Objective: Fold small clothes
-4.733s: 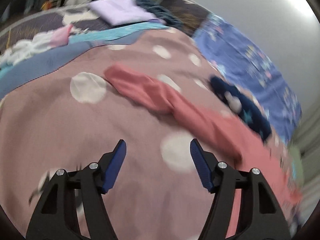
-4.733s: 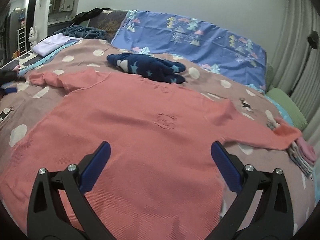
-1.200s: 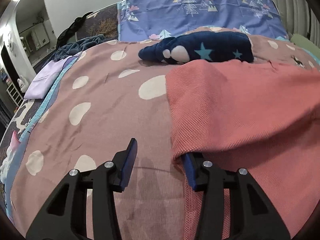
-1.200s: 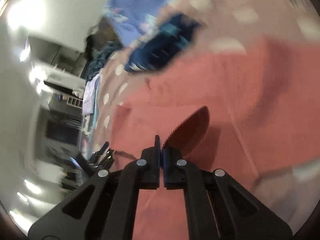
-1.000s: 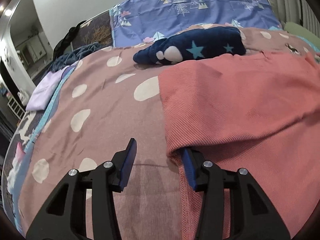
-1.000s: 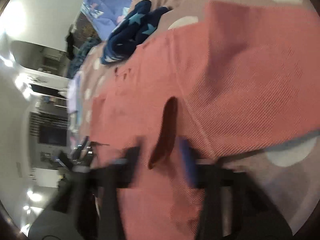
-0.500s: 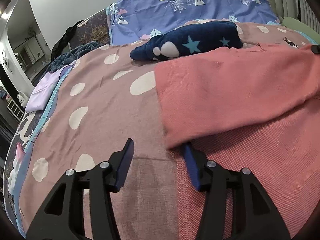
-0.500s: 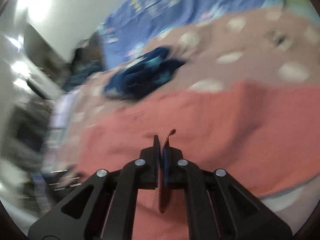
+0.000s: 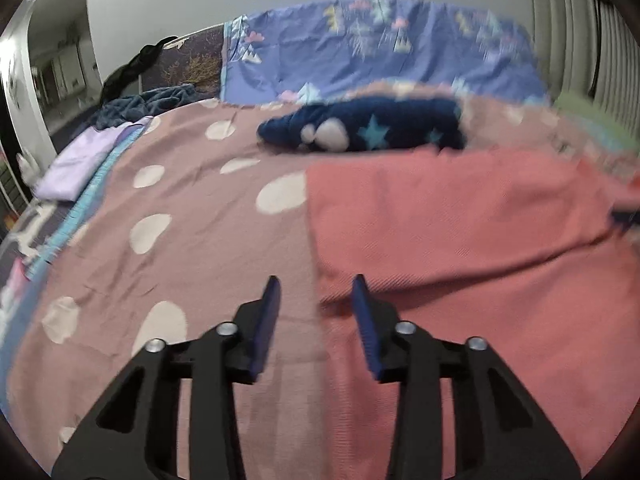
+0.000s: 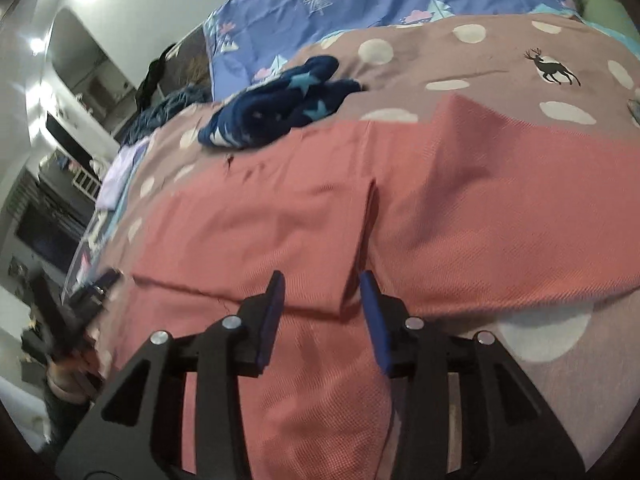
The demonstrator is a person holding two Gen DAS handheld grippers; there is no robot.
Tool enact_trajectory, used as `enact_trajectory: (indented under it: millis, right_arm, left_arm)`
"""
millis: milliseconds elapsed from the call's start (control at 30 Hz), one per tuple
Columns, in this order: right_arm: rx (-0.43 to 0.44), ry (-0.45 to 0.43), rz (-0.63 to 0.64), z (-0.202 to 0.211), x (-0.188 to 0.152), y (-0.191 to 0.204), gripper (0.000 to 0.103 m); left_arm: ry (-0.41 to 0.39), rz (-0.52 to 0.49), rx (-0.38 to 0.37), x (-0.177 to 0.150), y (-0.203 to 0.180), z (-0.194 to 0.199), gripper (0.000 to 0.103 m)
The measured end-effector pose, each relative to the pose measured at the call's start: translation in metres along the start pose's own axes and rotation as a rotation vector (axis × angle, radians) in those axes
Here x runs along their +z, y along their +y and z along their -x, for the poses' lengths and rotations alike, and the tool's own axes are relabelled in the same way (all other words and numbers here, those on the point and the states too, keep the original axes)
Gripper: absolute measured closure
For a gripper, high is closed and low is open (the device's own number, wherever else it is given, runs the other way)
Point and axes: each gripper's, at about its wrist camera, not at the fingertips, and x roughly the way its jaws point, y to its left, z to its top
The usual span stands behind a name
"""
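Observation:
A coral knit shirt lies spread on the dotted bedspread, with its sleeve folded across the body. My left gripper hovers at the shirt's left edge. Its jaws are closing, the corner of the fold lies between them, and the pads are not pressing on it. In the right wrist view the same shirt fills the middle. My right gripper is over the sleeve cuff, which lies flat between its opening jaws, untouched. The left gripper shows blurred at the far left.
A navy star-print garment lies just beyond the shirt, with a blue patterned pillow behind it. A folded lilac cloth and a dark blue blanket sit at the bed's left side. Bare bedspread lies left of the shirt.
The right gripper, shut on the sleeve cuff half a second ago, has opened, and the cuff now lies on the shirt. The left gripper's jaws have narrowed, and it has drawn back and up a little.

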Motion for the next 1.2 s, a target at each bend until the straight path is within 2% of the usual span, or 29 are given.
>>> enact_trajectory:
  millis: [100,200,233,300,333,367,400,433,467,500,567,700,733,767,800,833,900,933,1000,1067,1133,1200]
  right_arm:
    - [-0.022,0.011,0.015,-0.009,-0.011,0.000,0.059]
    - [-0.017,-0.034,0.007,-0.019,-0.018,0.000,0.046]
    - [-0.019,-0.042,0.021,-0.020,-0.019,0.002,0.045]
    - [-0.046,-0.051,0.077,-0.019,-0.022,0.010,0.044]
    - [-0.053,-0.053,0.083,-0.019,-0.022,0.011,0.044]
    - [-0.050,-0.058,0.074,-0.016,-0.022,0.010,0.048]
    - [-0.057,-0.068,0.057,-0.013,-0.022,0.008,0.058]
    - [-0.070,-0.078,0.039,-0.009,-0.021,0.004,0.065]
    - [-0.085,-0.097,0.008,-0.003,-0.020,0.000,0.087]
    - [-0.066,-0.116,-0.007,0.002,-0.018,-0.003,0.098]
    - [-0.021,-0.128,-0.008,0.006,-0.012,-0.002,0.098]
    - [-0.061,-0.056,-0.008,-0.014,0.002,0.001,0.096]
    - [-0.076,-0.045,-0.038,-0.017,0.008,-0.003,0.092]
    - [-0.057,-0.039,-0.094,-0.017,0.015,-0.011,0.078]
    - [-0.009,-0.037,-0.140,-0.015,0.021,-0.018,0.063]
    - [0.025,-0.032,-0.157,-0.015,0.024,-0.021,0.046]
    - [0.050,-0.028,-0.165,-0.018,0.035,-0.026,0.047]
    - [0.041,-0.021,-0.165,-0.022,0.040,-0.028,0.049]
    - [0.070,0.022,-0.173,-0.035,0.047,-0.032,0.065]
    - [0.073,0.028,-0.155,-0.042,0.048,-0.033,0.090]
    - [0.085,0.004,-0.123,-0.042,0.047,-0.034,0.093]
    - [0.134,-0.052,-0.130,-0.036,0.045,-0.038,0.094]
  left_arm:
    - [-0.056,0.034,-0.047,0.019,-0.004,0.006,0.070]
    - [-0.016,0.065,-0.086,0.030,-0.015,-0.018,0.070]
    - [0.002,0.059,-0.091,0.031,-0.021,-0.029,0.070]
    - [0.049,0.001,-0.043,0.026,-0.033,-0.059,0.070]
    - [0.120,-0.018,0.009,0.019,-0.037,-0.082,0.067]
    - [0.155,-0.008,0.001,0.016,-0.035,-0.091,0.067]
    - [0.141,0.012,-0.015,0.018,-0.032,-0.087,0.067]
    - [0.141,0.022,-0.011,0.019,-0.029,-0.084,0.063]
    - [0.146,0.019,-0.004,0.017,-0.029,-0.085,0.060]
    - [0.148,0.018,-0.004,0.016,-0.029,-0.086,0.060]
    - [0.154,0.007,0.009,0.017,-0.032,-0.086,0.060]
    - [0.151,-0.032,0.076,0.017,-0.038,-0.085,0.053]
    - [0.146,-0.036,0.082,0.017,-0.037,-0.084,0.053]
    - [0.130,-0.043,0.092,0.018,-0.039,-0.080,0.054]
    - [0.119,-0.037,0.080,0.019,-0.041,-0.073,0.054]
    - [0.104,-0.014,0.006,0.020,-0.047,-0.062,0.054]
    - [0.078,-0.017,-0.127,0.020,-0.067,-0.045,0.054]
    - [0.066,-0.069,-0.188,0.021,-0.090,-0.036,0.054]
    - [0.052,-0.172,-0.259,0.021,-0.130,-0.025,0.054]
    - [0.047,-0.281,-0.345,0.021,-0.176,-0.016,0.054]
    - [0.034,-0.367,-0.387,0.019,-0.216,-0.013,0.054]
    - [0.023,-0.440,-0.391,0.019,-0.250,-0.017,0.054]
